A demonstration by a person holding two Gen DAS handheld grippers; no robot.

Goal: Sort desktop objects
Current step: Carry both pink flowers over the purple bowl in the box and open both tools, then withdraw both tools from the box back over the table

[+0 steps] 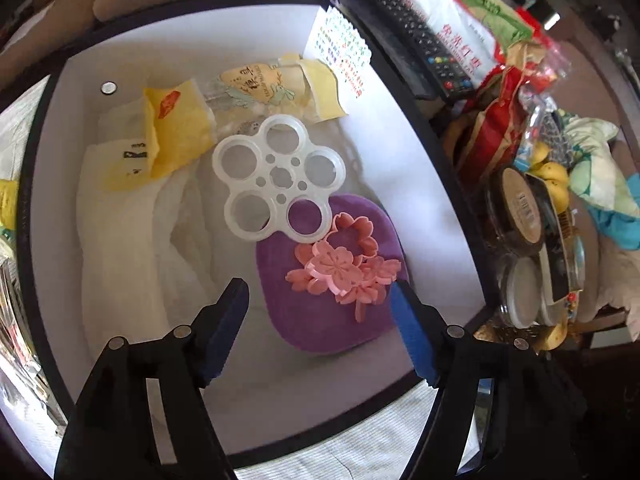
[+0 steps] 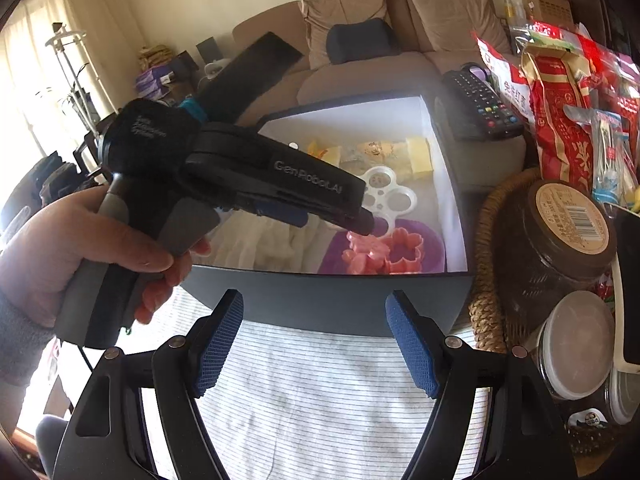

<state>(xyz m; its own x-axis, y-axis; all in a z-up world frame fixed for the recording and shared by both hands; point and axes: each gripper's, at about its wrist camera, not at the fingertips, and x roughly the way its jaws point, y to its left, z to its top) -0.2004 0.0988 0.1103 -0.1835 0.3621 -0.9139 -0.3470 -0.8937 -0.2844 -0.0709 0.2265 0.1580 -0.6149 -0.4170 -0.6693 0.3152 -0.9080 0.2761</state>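
The left gripper hangs over an open box with dark walls and a white lining, its blue-padded jaws spread apart with nothing pinched between them. No earlier view is at hand, so I speak only of how they stand.

Just ahead of the jaws, a shade toward the right-hand pad, a cluster of pink flower-shaped cutters lies on a purple pad on the box floor; the pad reaches back between the two fingertips. Beyond the cutters, a translucent white flower-shaped tray with round holes overlaps the far edge of the purple pad. Farther ahead lie yellow packets and a clear wrapped packet with a printed label, and a sticker sheet leans against the far wall. To the left of the jaws, white cloth covers the floor of the box.

The right gripper sits short of the box, over a striped cloth, jaws likewise apart and empty. The box's near wall lies ahead of them. To their right stands a wicker basket holding a dark jar.
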